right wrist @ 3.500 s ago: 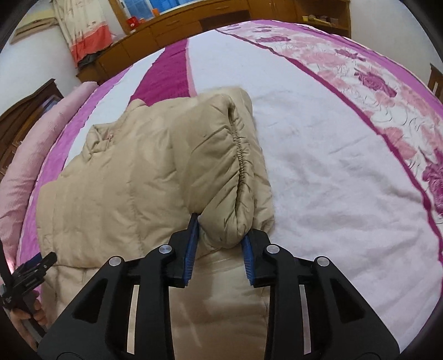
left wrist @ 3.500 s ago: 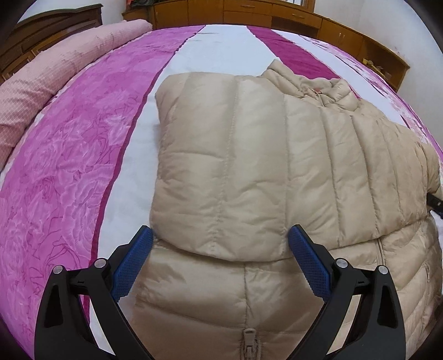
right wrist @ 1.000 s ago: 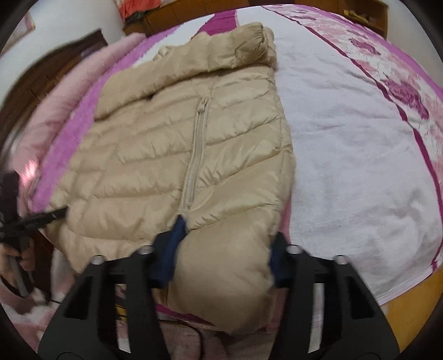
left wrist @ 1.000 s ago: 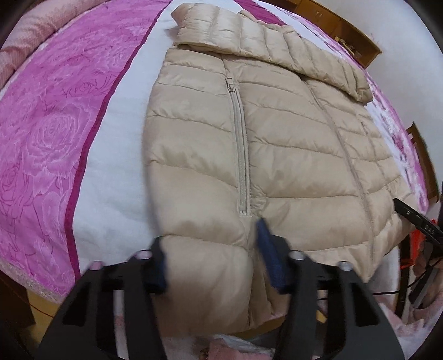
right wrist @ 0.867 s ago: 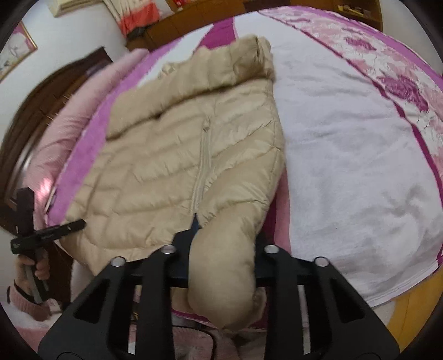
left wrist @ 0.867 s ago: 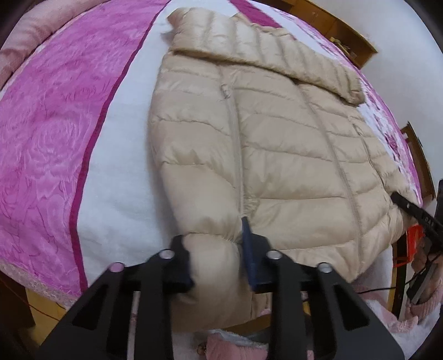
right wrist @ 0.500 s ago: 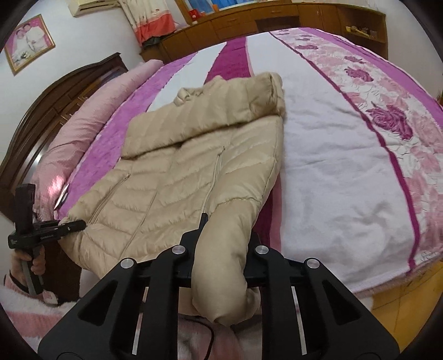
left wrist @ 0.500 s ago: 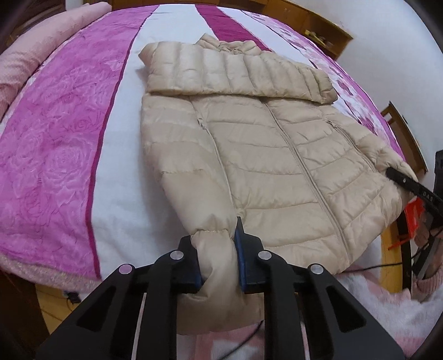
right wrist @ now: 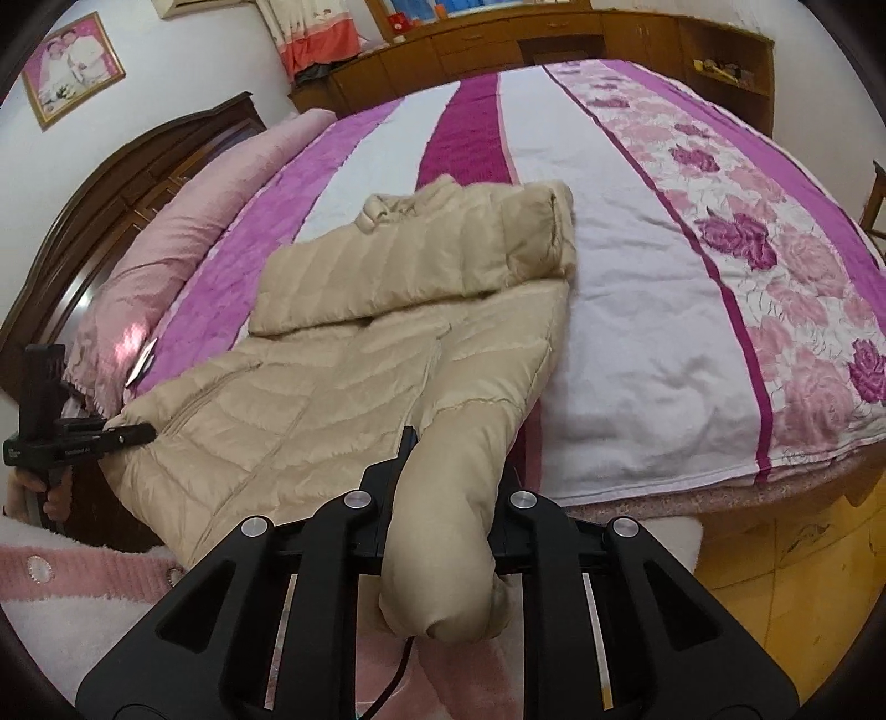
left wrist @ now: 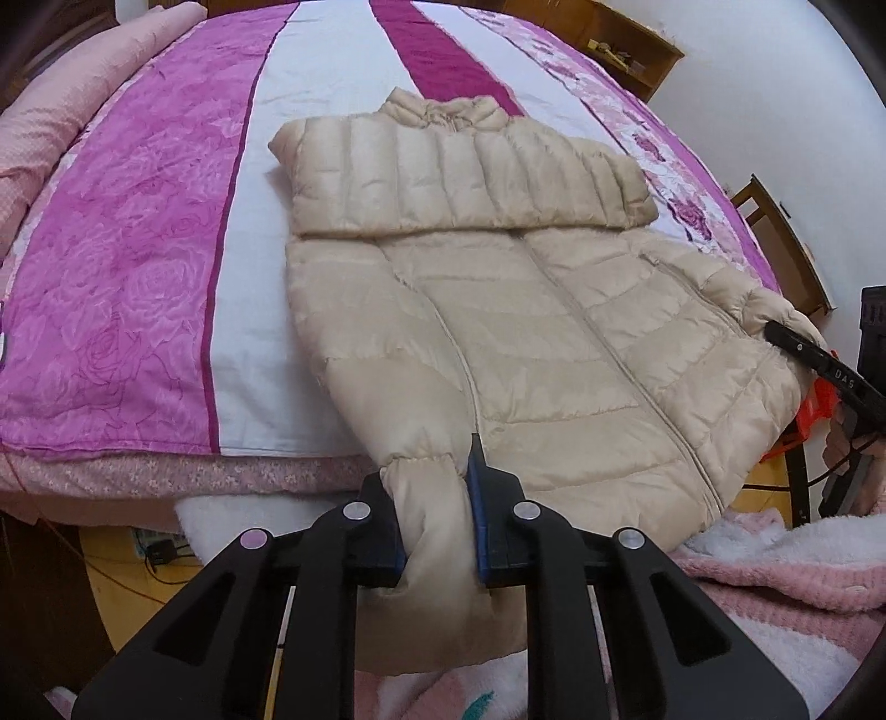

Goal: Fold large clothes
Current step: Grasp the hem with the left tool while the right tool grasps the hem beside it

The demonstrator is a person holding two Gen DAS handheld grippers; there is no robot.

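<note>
hem lifted, beige puffer jacket (left wrist: pixel 531 343) sleeves folded

Bed (right wrist: pixel 637 310) is offering wide bare cover to the right of the jacket (right wrist: pixel 343 387) and beyond its collar; tongs could be passing there freely. A narrower bare strip is lying left of the jacket (left wrist: pixel 554 343), ending at the rolled pink quilt (left wrist: pixel 66 105) running along that side. Headboard (right wrist: pixel 138 183) is walling off the space behind the quilt. Cabinets (right wrist: pixel 554 39) are closing the far end. A chair (left wrist: pixel 781 243) is standing just beside the bed's right edge. The near edge is being crowded by the person's pink fleece sleeve (right wrist: pixel 83 565). Both near jacket corners are already taken up by the left tongs (left wrist: pixel 437 520) and right tongs (right wrist: pixel 443 520).
</note>
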